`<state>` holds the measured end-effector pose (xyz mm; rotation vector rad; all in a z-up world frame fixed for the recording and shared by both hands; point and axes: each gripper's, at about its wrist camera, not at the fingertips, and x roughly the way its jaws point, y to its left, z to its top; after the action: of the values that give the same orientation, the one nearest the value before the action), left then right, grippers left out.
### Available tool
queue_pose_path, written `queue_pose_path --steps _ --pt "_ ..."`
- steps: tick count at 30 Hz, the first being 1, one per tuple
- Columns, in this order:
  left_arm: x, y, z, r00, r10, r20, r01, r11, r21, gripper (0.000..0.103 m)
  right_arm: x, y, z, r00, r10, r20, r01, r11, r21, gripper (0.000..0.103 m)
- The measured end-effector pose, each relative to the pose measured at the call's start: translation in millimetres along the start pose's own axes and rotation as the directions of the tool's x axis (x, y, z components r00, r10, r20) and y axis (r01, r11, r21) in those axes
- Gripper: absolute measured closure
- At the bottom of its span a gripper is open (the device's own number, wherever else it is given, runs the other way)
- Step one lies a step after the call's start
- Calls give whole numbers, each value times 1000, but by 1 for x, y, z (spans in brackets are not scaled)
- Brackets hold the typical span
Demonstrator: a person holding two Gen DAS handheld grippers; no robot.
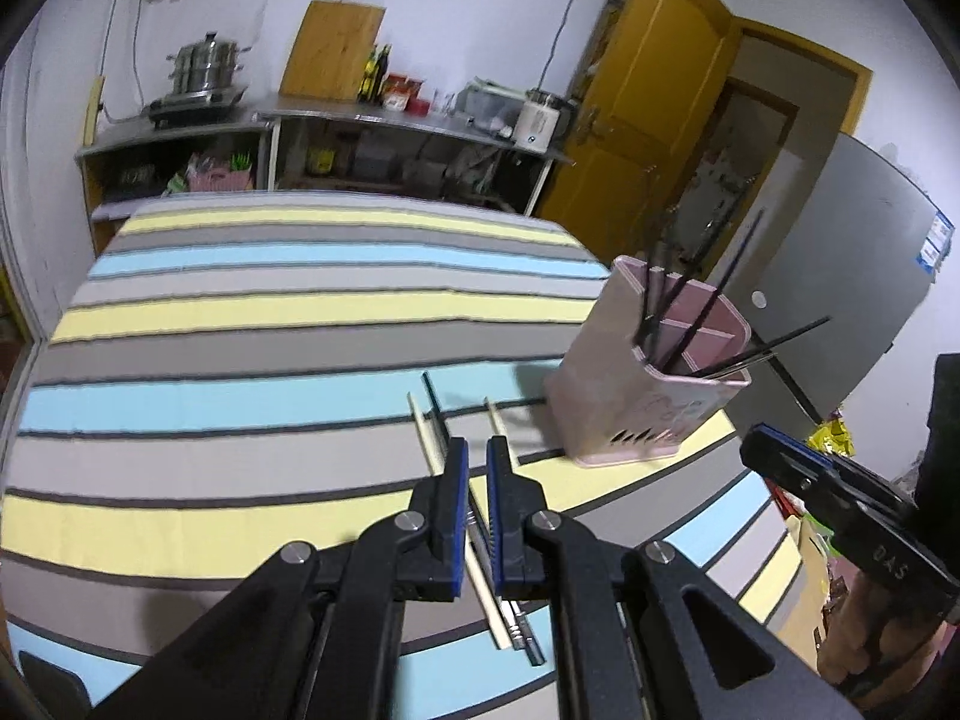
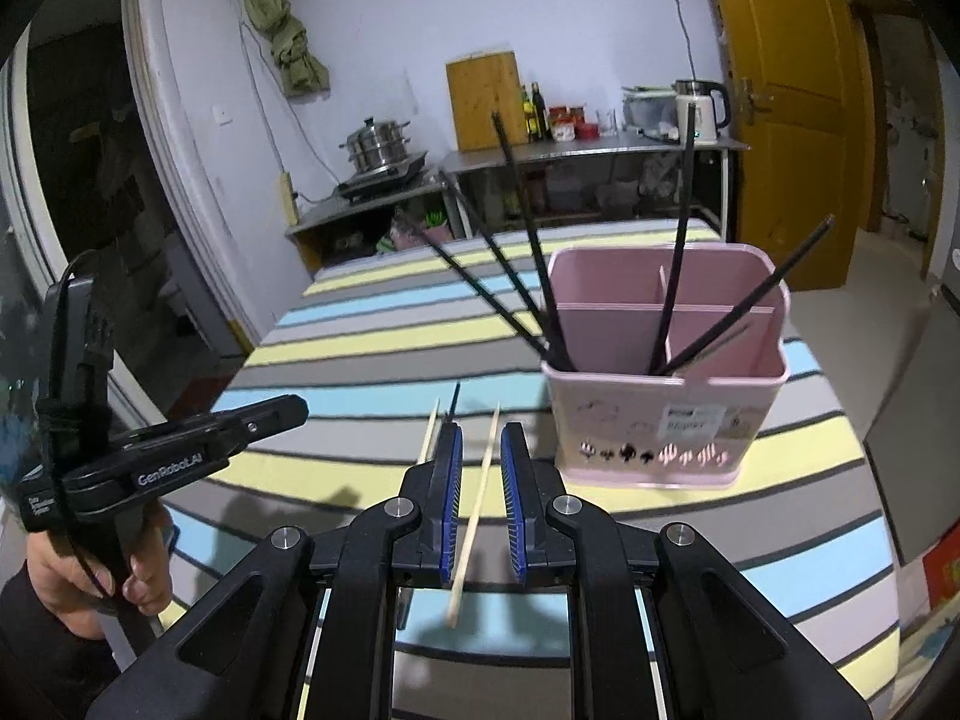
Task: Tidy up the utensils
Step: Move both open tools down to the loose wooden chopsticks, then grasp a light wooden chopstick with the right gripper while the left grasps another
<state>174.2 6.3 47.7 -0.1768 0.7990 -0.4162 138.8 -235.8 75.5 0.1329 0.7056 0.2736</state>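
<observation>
Five or so black chopsticks (image 2: 675, 240) stand in pink plastic divided holder (image 2: 660, 420), far right on striped table (image 2: 360, 324) | three loose utensils, two pale wooden chopsticks (image 2: 474, 516) and one dark stick (image 1: 433, 405), left near centre | left gripper (image 1: 474, 450) pressed together, empty | right gripper (image 2: 480, 438) slightly spread, pinching nothing

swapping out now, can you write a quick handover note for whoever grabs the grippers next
Left gripper: almost shut, empty, over the loose chopsticks.
Right gripper: part open, empty, a pale chopstick on the cloth showing between its fingers.
Pink holder stands upright on the striped cloth.
Done: several black chopsticks already in the holder.
Left: two pale chopsticks and a dark one lie beside the holder, still to go in.
</observation>
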Motion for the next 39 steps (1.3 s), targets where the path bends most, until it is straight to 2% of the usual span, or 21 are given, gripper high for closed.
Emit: queue_pose_path --steps 9,14,18,27,39 --pt "52 19 -11 996 25 -82 -29 998 -48 95 46 -2 -21 995 -1 -100 2 1000 8 89" --pt "78 23 -9 994 35 -104 -43 996 -73 86 74 -2 -30 989 3 -149 0 1000 17 89" --pt "95 25 -8 992 41 -124 -50 996 -77 86 88 -3 -34 986 3 -166 1 1000 21 89" --pt "114 26 -12 984 66 -164 -77 995 -63 86 121 -4 -40 980 7 -201 1 999 41 89" --pt "119 11 -13 981 131 -143 -130 991 17 85 145 0 -44 974 -6 -226 12 1000 26 89"
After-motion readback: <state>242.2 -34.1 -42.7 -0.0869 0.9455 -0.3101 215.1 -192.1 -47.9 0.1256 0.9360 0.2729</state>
